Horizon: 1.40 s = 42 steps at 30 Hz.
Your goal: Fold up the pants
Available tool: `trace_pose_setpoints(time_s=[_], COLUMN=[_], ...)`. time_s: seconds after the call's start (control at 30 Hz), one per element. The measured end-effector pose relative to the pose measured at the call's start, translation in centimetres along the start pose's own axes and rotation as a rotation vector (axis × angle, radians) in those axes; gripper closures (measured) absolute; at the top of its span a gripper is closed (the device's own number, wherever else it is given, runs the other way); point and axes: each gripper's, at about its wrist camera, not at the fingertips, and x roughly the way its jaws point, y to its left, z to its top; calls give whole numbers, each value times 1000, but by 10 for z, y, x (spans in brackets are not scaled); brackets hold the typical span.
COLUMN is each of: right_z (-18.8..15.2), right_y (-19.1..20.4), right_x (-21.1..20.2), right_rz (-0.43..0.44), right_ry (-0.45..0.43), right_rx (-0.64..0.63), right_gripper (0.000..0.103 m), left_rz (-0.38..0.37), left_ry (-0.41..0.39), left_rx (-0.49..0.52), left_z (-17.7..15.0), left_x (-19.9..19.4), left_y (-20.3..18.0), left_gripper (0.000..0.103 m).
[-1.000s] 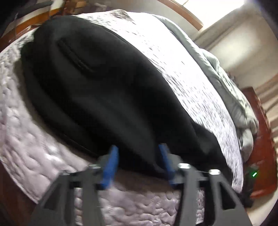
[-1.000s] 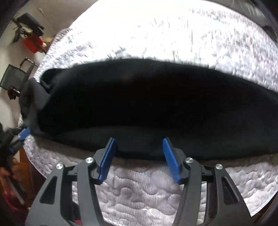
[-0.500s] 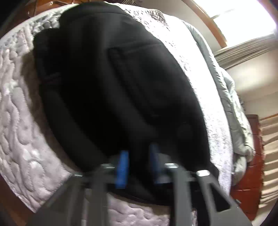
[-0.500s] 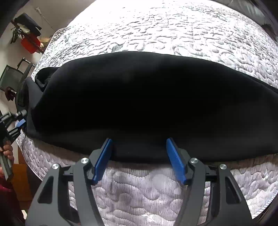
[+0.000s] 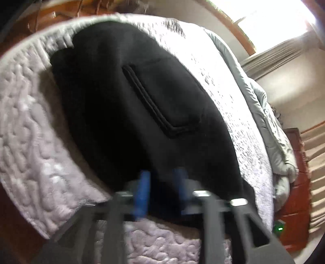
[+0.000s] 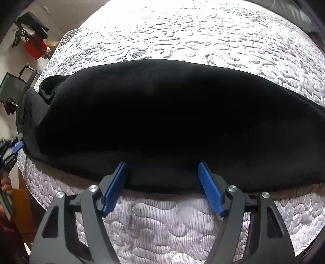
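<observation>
Right wrist: pants (image 6: 162,121) between claw (image 6: 162,168) tips.

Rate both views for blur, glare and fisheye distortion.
Left wrist view: motion blur smears the left claw and the quilted mattress; the window is blown out; only the pocket seam of the black pants reads clearly. Right wrist view: sharp, the right claw is crisp, glare whitens the far mattress, the pants are a detailless dark mass, and fisheye bows the bed's edges.
</observation>
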Motion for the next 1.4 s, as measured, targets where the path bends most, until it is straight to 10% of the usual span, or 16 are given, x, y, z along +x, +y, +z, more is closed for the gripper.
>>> trace_pose_setpoints(time_s=[0.2,0.3,0.43,0.57,0.9,1.17,1.4], right_z=[0,0,0,1,1,-18,-56], right_y=[-1,-2,-2,-6,-6,-76,-187], right_x=[0,0,-1,-3,-7,-58,-84], right_rz=[2,6,10,27,38,-6,-25], right_ry=[0,-2,-3,4,-5,-58,-92], right_rx=[0,3,3,15,5,163,434], right_gripper=[31,30,30,30,30,30,30], left_rz=[1,51,13,46,246,189,124], left_ry=[51,25,-63,-196,-162,-170,-4], left_rx=[-4,-10,-8,33,133,193,388], left_z=[22,22,11,-23,-42,-61,-85], left_x=[24,18,-10,-47,-13,-35,31], left_y=[-5,3,11,6,1,-52,-104], left_gripper=[39,83,91,91,86,84,67])
